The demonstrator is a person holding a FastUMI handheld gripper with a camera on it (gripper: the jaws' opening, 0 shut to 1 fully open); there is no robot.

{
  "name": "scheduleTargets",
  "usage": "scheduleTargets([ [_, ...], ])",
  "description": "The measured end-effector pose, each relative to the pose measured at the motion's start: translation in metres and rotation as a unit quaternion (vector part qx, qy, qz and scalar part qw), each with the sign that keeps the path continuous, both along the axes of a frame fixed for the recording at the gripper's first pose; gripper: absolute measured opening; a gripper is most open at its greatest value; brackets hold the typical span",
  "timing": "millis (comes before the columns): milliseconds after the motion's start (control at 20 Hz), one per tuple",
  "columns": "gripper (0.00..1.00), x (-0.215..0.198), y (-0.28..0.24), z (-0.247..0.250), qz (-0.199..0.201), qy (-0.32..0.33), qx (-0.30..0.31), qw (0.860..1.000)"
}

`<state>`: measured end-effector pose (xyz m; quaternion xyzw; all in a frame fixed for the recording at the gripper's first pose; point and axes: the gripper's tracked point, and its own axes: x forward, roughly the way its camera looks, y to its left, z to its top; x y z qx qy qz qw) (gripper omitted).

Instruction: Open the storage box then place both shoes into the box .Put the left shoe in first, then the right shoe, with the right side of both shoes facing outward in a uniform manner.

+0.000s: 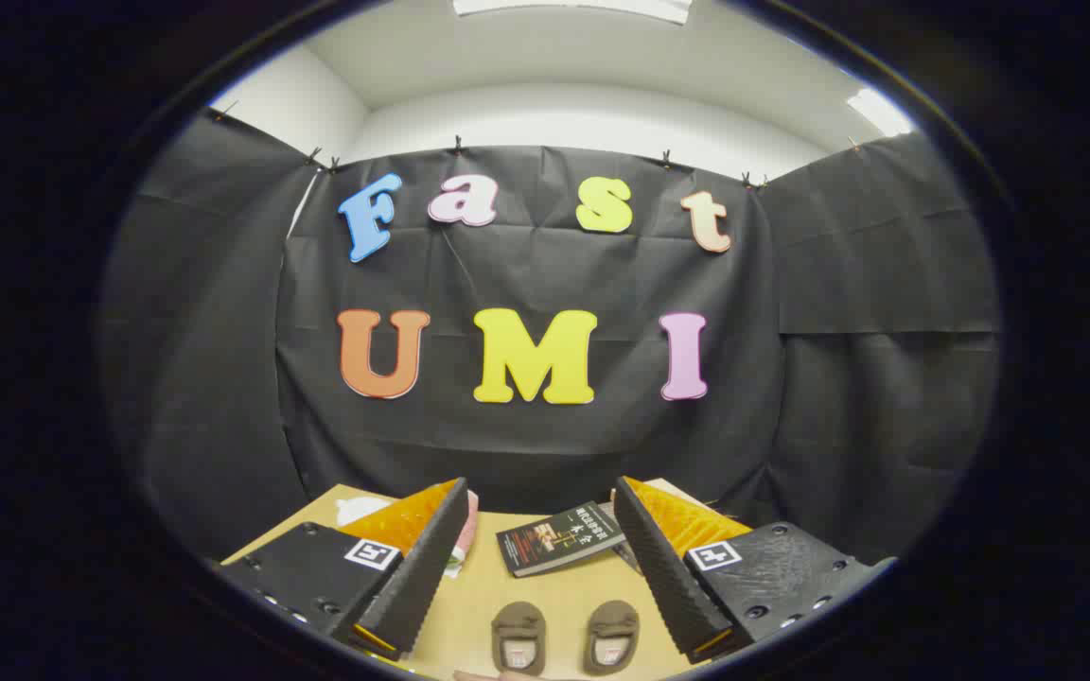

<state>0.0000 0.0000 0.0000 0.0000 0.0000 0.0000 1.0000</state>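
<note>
Brown shoes (564,637) sit side by side on the tan table (488,596), between my tongs (536,577), which are spread wide with bare table around. A book (559,539) lies beyond.

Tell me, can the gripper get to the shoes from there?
Probably yes. The gripper is open, and both shoes sit side by side on the table between its fingers, nothing lying over them. The book lies farther back.

Tool (540,558) open, holding nothing; two brown shoes (564,638) on table (479,596) betw. fingers, book (559,537) beyond; pink obj. (465,534), maybe cloth.
</note>
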Motion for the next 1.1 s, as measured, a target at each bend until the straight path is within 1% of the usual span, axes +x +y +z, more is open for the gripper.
scheduleTargets([
  [300,0.95,0.01,-0.013,-0.013,0.02,0.023,-0.004,1.0],
  [500,0.95,0.017,-0.016,-0.018,0.032,0.027,-0.008,0.999],
  [750,0.95,0.028,-0.009,-0.043,0.06,0.045,-0.02,0.997],
  [900,0.95,0.04,0.013,-0.066,0.1,0.063,-0.014,0.993],
  [1000,0.95,0.053,0.023,-0.087,0.118,0.077,-0.018,0.99],
  [1100,0.95,0.065,0.043,-0.11,0.144,0.103,-0.017,0.984],
])
